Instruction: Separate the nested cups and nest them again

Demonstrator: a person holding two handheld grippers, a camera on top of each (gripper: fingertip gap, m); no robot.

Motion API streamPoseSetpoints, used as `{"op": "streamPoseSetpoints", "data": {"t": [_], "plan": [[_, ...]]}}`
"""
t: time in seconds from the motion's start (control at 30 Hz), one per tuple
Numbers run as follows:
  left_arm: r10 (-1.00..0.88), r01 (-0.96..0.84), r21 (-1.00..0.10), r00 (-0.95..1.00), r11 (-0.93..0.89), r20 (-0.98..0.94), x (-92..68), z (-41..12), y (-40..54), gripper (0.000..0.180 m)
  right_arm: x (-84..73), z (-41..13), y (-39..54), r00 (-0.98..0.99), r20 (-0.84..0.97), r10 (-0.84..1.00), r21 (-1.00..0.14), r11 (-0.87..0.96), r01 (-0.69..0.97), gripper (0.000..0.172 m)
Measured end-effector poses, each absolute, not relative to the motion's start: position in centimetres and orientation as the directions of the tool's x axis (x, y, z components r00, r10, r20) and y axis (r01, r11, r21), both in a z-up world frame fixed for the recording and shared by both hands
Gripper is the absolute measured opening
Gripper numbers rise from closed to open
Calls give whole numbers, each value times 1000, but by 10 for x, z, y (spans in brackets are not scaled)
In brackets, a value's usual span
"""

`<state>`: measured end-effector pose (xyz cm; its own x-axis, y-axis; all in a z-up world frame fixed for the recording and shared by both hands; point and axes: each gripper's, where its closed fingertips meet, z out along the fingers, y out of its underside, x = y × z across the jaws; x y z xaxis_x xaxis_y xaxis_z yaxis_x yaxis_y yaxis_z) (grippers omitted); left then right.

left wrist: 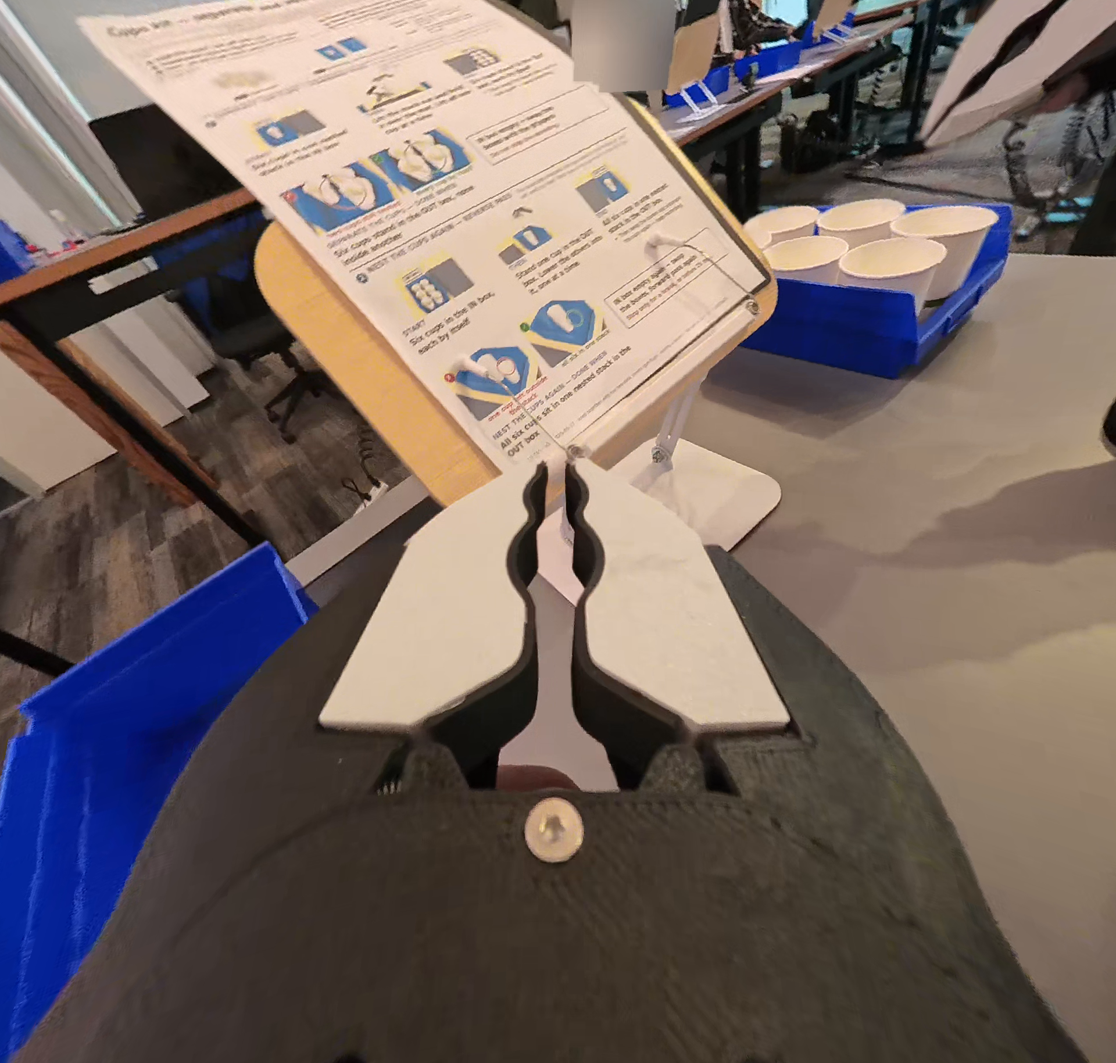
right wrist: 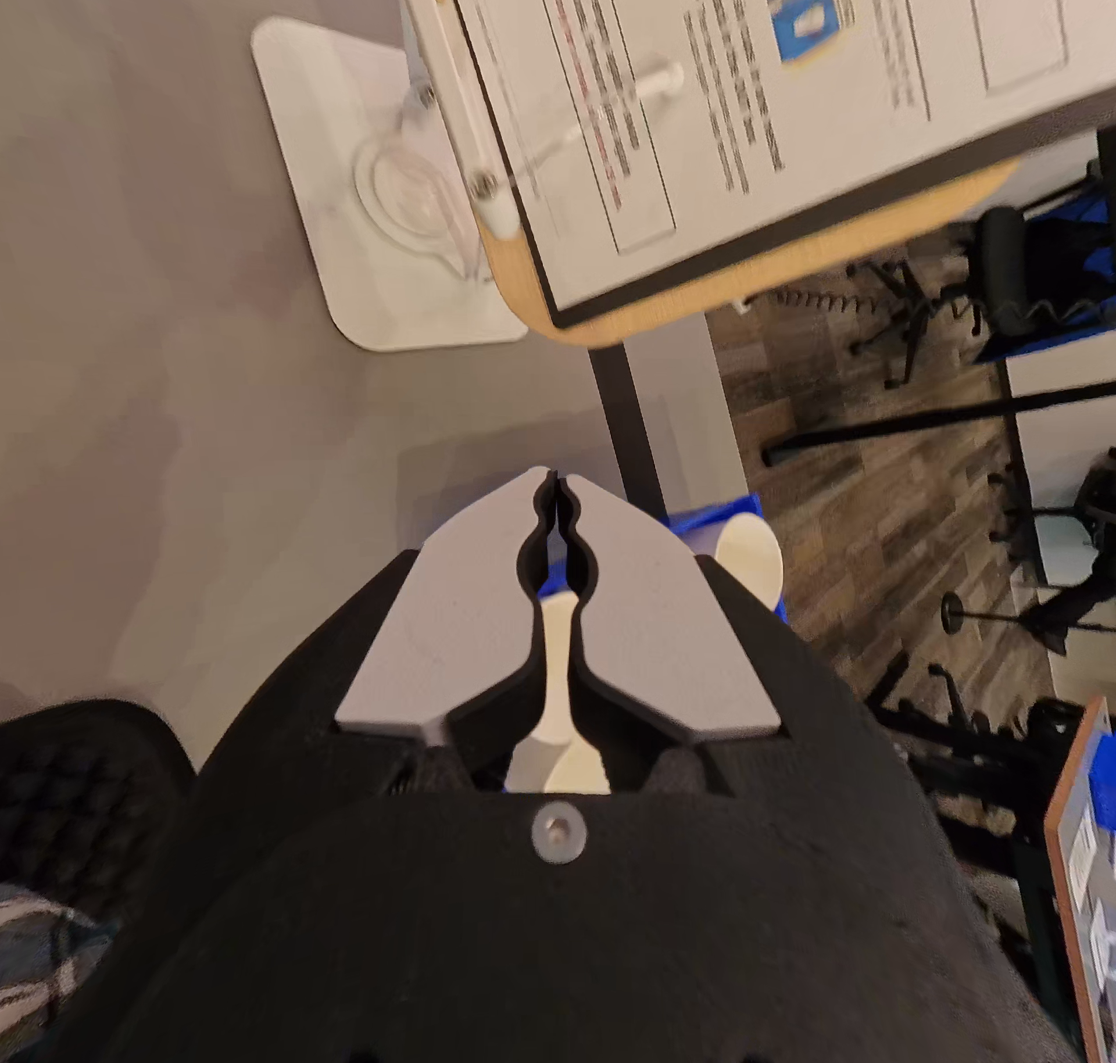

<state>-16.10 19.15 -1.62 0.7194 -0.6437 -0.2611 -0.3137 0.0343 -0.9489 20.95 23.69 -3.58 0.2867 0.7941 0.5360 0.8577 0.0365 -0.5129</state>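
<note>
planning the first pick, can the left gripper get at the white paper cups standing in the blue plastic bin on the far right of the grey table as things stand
Probably yes. The left gripper holds nothing, the white paper cups stand upright in the blue plastic bin, and bare grey table lies between. The document stand sits left of that path.

Blue bin (left wrist: 139, 702), 8 o'clock in the left wrist view: cut off by the frame edge and the gripper body.
Cup (right wrist: 749, 557), 3 o'clock in the right wrist view: partly hidden behind the finger.
Instruction sheet (right wrist: 785, 98): blurred, cropped at 1 o'clock.
</note>
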Motion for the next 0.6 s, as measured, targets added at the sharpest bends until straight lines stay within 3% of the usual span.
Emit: {"op": "streamPoseSetpoints", "data": {"t": [0.23, 0.4, 0.5, 0.6], "plan": [[-444, -280, -959, 856, 35, -266, -172, -35, 209, 9, 136, -40, 228, 186, 539, 822, -556, 181, 811, 0], [-373, -281, -959, 888, 20, -268, -179, -48, 223, 25, 107, -55, 230, 151, 535, 831, -551, 207, 809, 0], [-294, -267, -964, 920, 9, -258, -189, -55, 233, 43, 94, -60, 229, 142, 528, 838, -558, 216, 801, 0], [-243, -247, -969, 939, 9, -242, -191, -63, 239, 46, 72, -66, 224, 134, 513, 848, -586, 232, 776, 0]]}}
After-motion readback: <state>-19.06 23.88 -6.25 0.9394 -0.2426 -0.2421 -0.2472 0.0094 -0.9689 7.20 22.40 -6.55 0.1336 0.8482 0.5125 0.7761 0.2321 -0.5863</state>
